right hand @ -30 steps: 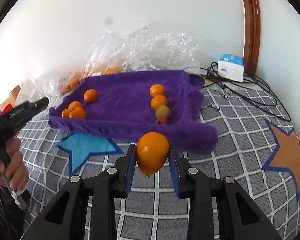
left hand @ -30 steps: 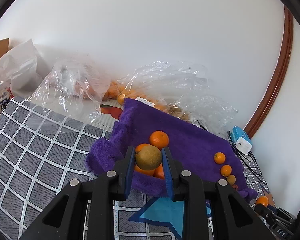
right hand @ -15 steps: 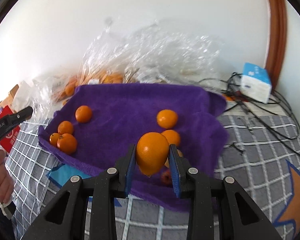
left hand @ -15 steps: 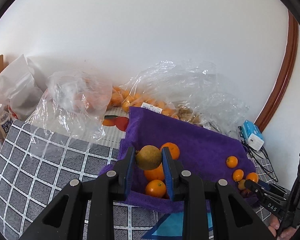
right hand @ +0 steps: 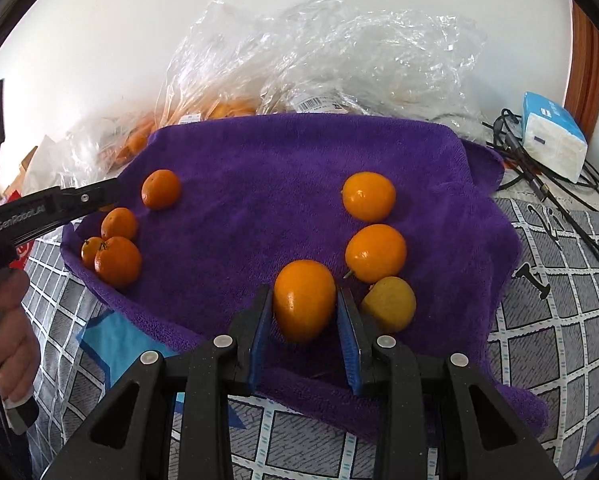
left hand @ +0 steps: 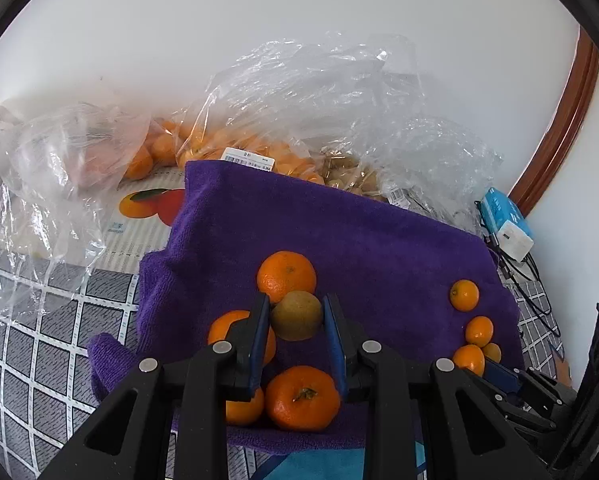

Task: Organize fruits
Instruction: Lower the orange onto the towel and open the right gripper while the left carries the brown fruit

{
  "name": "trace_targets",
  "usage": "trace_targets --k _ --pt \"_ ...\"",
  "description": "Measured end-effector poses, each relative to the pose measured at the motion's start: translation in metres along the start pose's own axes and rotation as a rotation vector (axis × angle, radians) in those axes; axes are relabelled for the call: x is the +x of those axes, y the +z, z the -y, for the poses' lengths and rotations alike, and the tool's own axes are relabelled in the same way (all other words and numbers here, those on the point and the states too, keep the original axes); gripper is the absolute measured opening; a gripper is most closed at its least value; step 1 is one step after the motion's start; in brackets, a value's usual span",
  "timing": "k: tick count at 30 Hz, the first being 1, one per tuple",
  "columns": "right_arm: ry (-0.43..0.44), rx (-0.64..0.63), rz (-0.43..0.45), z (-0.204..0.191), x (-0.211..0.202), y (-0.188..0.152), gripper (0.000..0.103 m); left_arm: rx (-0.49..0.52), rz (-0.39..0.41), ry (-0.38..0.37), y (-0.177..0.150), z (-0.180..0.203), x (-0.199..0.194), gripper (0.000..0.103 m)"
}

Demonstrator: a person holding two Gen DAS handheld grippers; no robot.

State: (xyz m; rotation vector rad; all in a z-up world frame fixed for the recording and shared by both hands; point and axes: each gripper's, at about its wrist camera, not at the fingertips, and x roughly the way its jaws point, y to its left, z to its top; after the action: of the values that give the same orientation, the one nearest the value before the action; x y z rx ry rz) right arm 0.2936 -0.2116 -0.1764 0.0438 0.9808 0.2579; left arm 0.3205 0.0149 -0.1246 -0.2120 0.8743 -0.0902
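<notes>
My left gripper point(left hand: 295, 316) is shut on a brownish-green round fruit point(left hand: 296, 315), held over a cluster of tangerines point(left hand: 286, 276) at the near left of the purple towel point(left hand: 339, 236). My right gripper point(right hand: 303, 300) is shut on an orange oval fruit point(right hand: 304, 300), held over the towel point(right hand: 259, 184) beside a column of small orange fruits point(right hand: 375, 253) and a yellow one point(right hand: 391, 302). The left gripper also shows in the right wrist view point(right hand: 59, 204), at the left by the tangerines point(right hand: 117, 260).
Clear plastic bags point(left hand: 299, 100) holding more oranges lie behind the towel against the white wall. A blue-and-white box point(right hand: 551, 136) and black cables point(right hand: 559, 184) sit at the right. The table has a grey checked cloth point(right hand: 559, 320) with blue stars.
Both grippers have moved forward over the purple towel, each still holding its fruit. The left one now hangs above the tangerines, the right one next to the small-fruit column.
</notes>
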Motion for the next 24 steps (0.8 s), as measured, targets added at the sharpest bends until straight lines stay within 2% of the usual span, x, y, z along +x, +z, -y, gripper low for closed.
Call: trace_targets --k 4,11,20,24 --pt "0.019 0.001 0.010 0.000 -0.008 -0.001 0.043 0.013 -0.040 0.030 0.001 0.007 0.013 0.026" --pt "-0.007 0.017 0.069 0.005 -0.025 0.001 0.045 0.054 -0.068 0.075 -0.002 0.016 0.026 0.026" --pt "-0.045 0.051 0.070 0.014 -0.025 0.003 0.045 0.103 -0.066 0.149 -0.004 0.027 0.028 0.026" --pt "-0.060 0.046 0.070 0.014 -0.024 0.002 0.046 0.115 -0.050 0.165 -0.001 0.028 0.016 0.035"
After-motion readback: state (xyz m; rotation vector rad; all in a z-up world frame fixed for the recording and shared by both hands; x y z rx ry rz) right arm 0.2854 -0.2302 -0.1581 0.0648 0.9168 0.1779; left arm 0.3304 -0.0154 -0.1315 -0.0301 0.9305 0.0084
